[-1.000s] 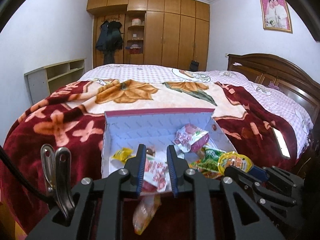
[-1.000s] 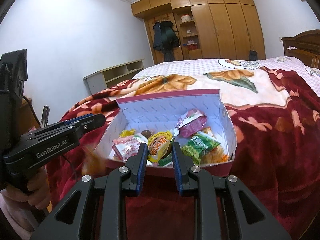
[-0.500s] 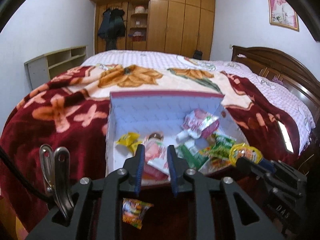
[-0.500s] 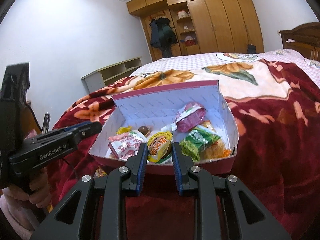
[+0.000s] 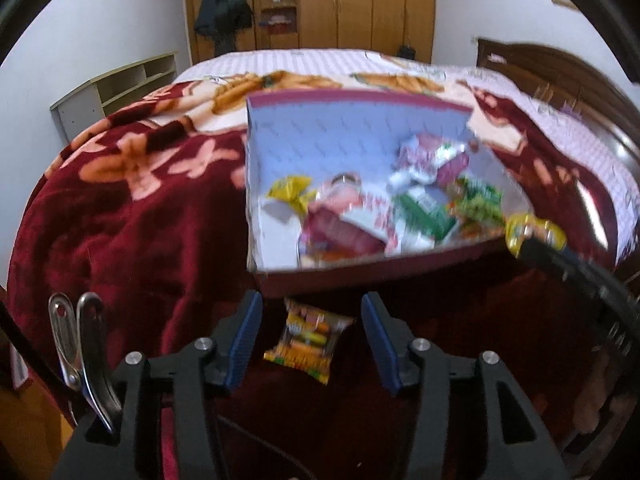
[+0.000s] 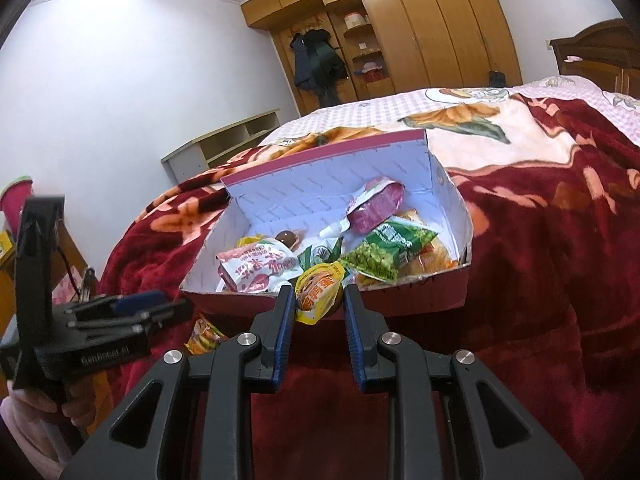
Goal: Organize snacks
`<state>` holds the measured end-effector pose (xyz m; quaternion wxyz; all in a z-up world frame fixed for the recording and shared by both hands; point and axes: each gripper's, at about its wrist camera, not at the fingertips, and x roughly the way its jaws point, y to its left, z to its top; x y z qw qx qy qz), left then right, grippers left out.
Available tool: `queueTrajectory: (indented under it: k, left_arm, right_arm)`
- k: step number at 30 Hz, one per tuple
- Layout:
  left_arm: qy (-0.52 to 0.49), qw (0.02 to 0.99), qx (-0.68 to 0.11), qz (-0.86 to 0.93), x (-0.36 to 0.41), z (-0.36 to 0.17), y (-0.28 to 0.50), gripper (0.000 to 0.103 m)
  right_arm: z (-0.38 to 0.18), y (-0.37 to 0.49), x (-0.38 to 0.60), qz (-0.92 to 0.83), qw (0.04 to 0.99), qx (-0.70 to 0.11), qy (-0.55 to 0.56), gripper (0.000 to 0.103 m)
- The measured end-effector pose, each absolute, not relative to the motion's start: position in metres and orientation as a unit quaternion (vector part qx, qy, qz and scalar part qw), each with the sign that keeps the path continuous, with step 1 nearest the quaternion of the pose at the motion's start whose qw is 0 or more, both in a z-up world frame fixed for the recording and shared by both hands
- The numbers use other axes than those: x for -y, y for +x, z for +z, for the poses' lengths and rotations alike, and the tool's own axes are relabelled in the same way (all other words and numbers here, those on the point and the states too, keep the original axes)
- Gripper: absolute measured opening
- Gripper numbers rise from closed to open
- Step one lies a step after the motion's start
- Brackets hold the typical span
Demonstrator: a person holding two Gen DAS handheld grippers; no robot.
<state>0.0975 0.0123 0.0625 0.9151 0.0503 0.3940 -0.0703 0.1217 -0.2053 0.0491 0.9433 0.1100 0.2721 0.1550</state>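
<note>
A red cardboard box [image 5: 360, 276] [image 6: 424, 300] with a white inside lies on the bed and holds several snack packets. My left gripper [image 5: 312, 320] is open and empty. An orange-yellow snack packet [image 5: 306, 338] lies on the blanket between its fingers, just in front of the box. It also shows in the right wrist view [image 6: 204, 336]. My right gripper [image 6: 318, 300] is shut on a yellow jelly cup [image 6: 318, 292], held at the box's front wall. The cup also shows in the left wrist view [image 5: 532, 232].
The box rests on a dark red flowered blanket [image 6: 560, 240] covering the bed. A wooden headboard [image 5: 560, 76] is at the right, a low shelf [image 5: 120, 88] at the left, wardrobes [image 6: 420, 28] at the back.
My left gripper has opened and pulled back and up. The orange-yellow packet that hung below it has dropped onto the blanket in front of the box. My right gripper still holds the jelly cup.
</note>
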Motion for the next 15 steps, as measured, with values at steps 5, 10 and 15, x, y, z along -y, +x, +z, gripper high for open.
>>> queueTrajectory:
  k: [5, 10, 15]
  left_arm:
    - [0.101, 0.899, -0.423, -0.055, -0.004, 0.04, 0.099, 0.06]
    - [0.117, 0.89, -0.437, -0.054, 0.0, 0.028, 0.104, 0.06]
    - [0.138, 0.887, -0.438, -0.05, 0.005, 0.018, 0.11, 0.06]
  right_arm:
    - [0.048, 0.121, 0.206, 0.157, 0.943, -0.272, 0.113, 0.026]
    - [0.047, 0.121, 0.206, 0.158, 0.942, -0.271, 0.116, 0.026]
    - [0.045, 0.12, 0.208, 0.158, 0.942, -0.272, 0.121, 0.026]
